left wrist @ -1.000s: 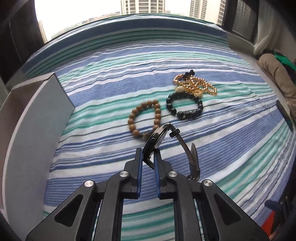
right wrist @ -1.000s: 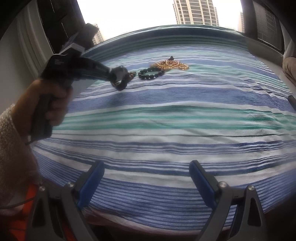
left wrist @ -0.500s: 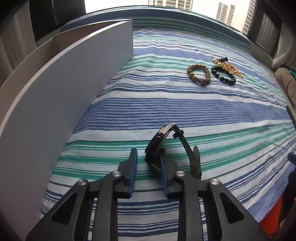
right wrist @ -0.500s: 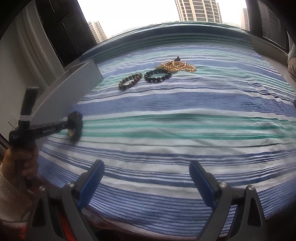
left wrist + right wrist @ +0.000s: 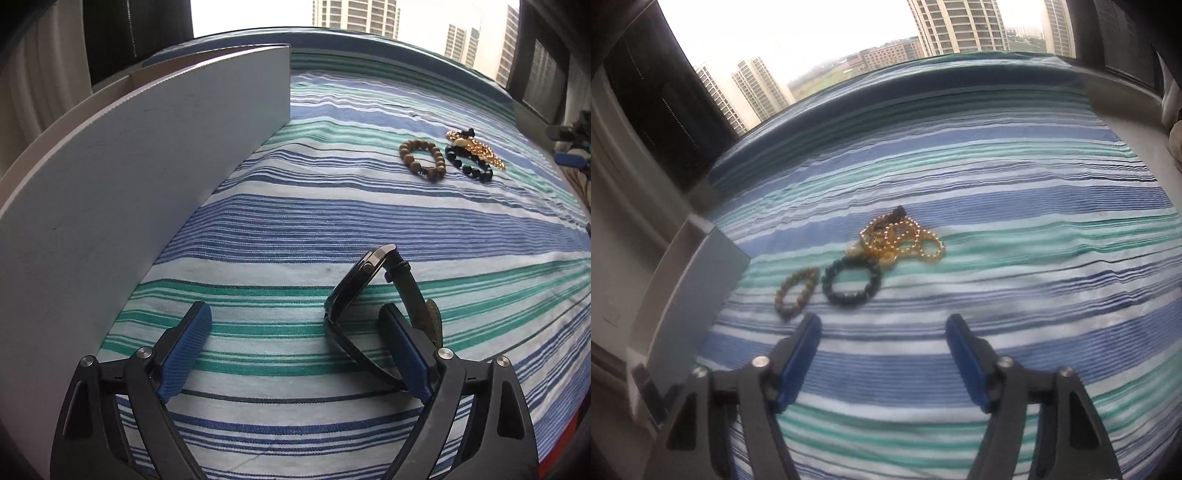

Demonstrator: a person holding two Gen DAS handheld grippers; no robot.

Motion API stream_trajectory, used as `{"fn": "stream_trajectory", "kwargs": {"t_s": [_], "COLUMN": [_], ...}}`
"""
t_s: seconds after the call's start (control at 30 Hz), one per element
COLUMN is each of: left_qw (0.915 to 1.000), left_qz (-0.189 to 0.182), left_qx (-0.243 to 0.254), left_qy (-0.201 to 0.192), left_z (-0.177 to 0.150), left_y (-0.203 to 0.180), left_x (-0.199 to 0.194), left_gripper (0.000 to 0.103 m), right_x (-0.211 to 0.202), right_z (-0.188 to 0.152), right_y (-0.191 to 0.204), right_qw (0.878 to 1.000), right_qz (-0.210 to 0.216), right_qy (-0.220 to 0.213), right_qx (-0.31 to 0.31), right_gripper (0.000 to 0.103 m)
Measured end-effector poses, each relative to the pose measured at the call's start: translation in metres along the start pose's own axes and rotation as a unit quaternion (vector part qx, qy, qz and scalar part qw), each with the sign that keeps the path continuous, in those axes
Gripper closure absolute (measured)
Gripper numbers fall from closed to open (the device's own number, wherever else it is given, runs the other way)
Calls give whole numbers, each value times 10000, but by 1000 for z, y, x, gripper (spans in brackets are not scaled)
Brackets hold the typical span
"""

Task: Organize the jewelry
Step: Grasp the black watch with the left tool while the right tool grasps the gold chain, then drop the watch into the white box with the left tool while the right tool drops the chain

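Left gripper [image 5: 295,347] low over striped bedspread [image 5: 280,229], blue pads [image 5: 184,350] spread wide apart, clamped on nothing. Black watch [image 5: 364,284] between the fingers, nearer the right-hand pad; case tilted up on edge, strap looping back past the right-hand pad, lower strap lying on the cloth right beside that pad. Contact with the pad not clear from this angle. White box [image 5: 122,206] just left of the gripper, tall side wall running away toward the window, open top partly seen at far end.

Farther up the bedspread, well apart from the watch: brown bead bracelet [image 5: 421,160], black bead bracelet [image 5: 467,166] just beside it on the right, gold chain heap [image 5: 474,147] touching the black one's far side.

Right gripper [image 5: 882,354] likewise wide apart, holding nothing, hovering above the cloth. View soft with blur. Ahead of the fingers: brown bead bracelet [image 5: 796,293] nearest the left-hand pad, black bead bracelet [image 5: 851,282] just beside it, gold chain heap [image 5: 903,242] beyond, overlapping the black bracelet's far edge. Small dark piece on the heap's far end, kind not discernible. White box [image 5: 698,295] at left edge of bedspread [image 5: 1015,288]. Towers beyond the window.
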State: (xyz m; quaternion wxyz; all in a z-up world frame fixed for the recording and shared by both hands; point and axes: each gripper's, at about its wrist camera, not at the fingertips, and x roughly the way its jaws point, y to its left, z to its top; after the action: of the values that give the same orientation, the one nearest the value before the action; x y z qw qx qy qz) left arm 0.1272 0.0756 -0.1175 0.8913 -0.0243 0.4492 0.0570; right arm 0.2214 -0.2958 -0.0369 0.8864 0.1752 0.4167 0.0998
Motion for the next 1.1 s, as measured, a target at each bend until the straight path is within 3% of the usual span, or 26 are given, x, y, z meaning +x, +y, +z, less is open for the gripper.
{"fn": "stream_trajectory", "kwargs": {"t_s": [0.1,0.2,0.4,0.5,0.57,0.6,0.63,0.8,1.1], "left_qw": [10000,10000,10000,10000,10000,10000,10000,10000,10000], "left_qz": [-13,-14,-15,-23,-26,-27,-28,-27,-48], "left_qx": [12,12,19,40,45,47,48,45,42], "left_qy": [5,5,7,21,26,27,28,25,30], "left_z": [-1,0,-1,-1,-1,-1,-1,-2,-2], "left_y": [-1,0,-1,-2,-2,-2,-2,-2,-2], "left_x": [0,0,0,1,1,1,1,1,1], "left_gripper": [8,8,7,6,5,5,5,5,5], "right_x": [40,84,133,145,148,149,152,121,5], "right_z": [35,60,77,80,82,82,86,91,79], "right_y": [-6,-11,-14,-7,-3,-2,-2,3,41], "right_qw": [9994,9978,9951,9958,9965,9967,9969,9989,9952], "right_qz": [55,-28,-217,-224,-317,-373,-414,-255,243], "right_qy": [156,306,329,376,391,384,349,-100,-828], "right_qx": [305,588,908,808,670,613,576,390,-467], "right_gripper": [54,54,55,63,76,89,90,91,91]}}
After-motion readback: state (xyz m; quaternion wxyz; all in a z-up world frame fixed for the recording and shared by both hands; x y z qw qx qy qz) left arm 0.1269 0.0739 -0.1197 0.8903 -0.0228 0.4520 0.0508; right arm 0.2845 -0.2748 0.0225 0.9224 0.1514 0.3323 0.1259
